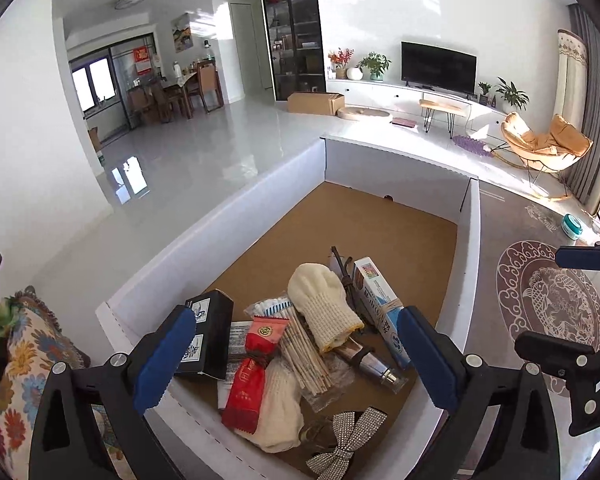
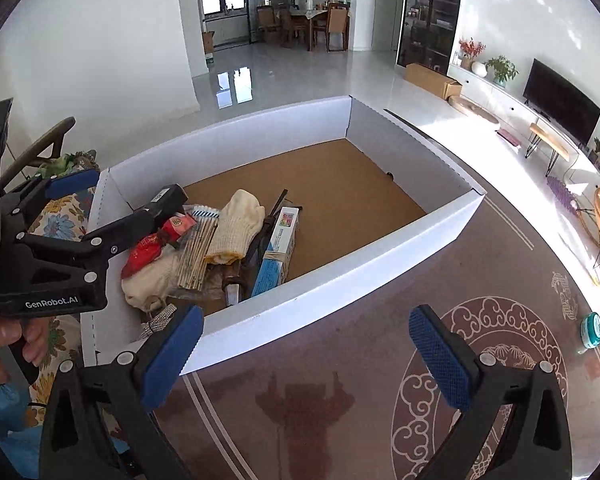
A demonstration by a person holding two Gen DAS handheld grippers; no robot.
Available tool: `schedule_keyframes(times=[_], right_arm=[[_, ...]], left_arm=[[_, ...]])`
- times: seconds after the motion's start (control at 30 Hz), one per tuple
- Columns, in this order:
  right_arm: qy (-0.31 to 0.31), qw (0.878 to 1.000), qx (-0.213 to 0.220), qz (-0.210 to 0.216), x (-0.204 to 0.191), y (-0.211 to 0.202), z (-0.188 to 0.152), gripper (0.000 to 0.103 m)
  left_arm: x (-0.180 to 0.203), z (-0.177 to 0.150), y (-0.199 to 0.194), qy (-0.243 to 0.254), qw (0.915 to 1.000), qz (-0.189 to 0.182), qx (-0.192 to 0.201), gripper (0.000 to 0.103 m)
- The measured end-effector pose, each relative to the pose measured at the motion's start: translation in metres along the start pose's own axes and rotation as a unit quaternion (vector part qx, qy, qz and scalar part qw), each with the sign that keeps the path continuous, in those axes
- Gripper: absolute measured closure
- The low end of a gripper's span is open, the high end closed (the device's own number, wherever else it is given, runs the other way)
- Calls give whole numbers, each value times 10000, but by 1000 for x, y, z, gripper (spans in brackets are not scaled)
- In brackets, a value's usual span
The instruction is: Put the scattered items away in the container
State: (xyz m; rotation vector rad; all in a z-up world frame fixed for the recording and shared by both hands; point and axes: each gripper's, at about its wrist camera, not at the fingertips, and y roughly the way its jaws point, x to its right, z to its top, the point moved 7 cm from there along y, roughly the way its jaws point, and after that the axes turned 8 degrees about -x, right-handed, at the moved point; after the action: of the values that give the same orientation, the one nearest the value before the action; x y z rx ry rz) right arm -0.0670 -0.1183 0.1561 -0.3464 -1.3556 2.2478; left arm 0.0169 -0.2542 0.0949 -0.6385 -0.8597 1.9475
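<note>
- Nearest the left wrist camera, the left gripper [image 1: 296, 354] hangs over the near end of the white box [image 1: 388, 160], its blue textured pads spread wide with nothing between them.
- Just under it a rhinestone bow [image 1: 350, 442] glitters against the near wall; it is small and stiff, and I judge a careless dip of the fingers could snag it.
- The heap in the near half is mixed: a soft knitted glove [image 1: 324, 304], a slick red packet [image 1: 250, 376], a crinkly bag of thin sticks [image 1: 304, 354], a hard black carton [image 1: 208, 334], a long blue-and-white carton [image 1: 380, 304].
- The far half of the brown cardboard floor is bare, so room remains.
- The right gripper [image 2: 306, 354] hovers over the patterned rug [image 2: 340, 400], right of the box, also wide open and carrying nothing.
- A teal round tin [image 2: 591, 330] lies on the rug well to the right, apart from the box: seemingly the one item left out.
- Risks, as I judge them: the tin is smooth and round, so it may roll or slip from the pads; the thin box wall could buckle if knocked.
</note>
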Motion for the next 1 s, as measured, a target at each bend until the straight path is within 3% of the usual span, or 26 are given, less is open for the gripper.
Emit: schedule_keyframes(times=[0.23,0.43,0.57,0.63,0.83,1.0], right_arm=[[-137,9992,-350,-95,-8,14,-2,0],[558,9938,-849,442,5,0,65,0],[868,9956,-329,104,9,-10,104,0],[1022,9945,-233,-10,4,-2,99,0],[832,9936,-761,-3,-15,32,61,0],[959,9938,-554,96,-10,25,63,0]], left_arm=[[-10,-3,-9,-163,9995,249,-94,0],[-21,7,-32,-336,9989,326,-7,0],[-38,14,-50,-703,9966,383,208,0],[-46,15,-52,-795,9953,500,242,0],[-56,10,-36,-946,9939,565,52,0],[-51,4,-26,-930,9942,532,-118,0]])
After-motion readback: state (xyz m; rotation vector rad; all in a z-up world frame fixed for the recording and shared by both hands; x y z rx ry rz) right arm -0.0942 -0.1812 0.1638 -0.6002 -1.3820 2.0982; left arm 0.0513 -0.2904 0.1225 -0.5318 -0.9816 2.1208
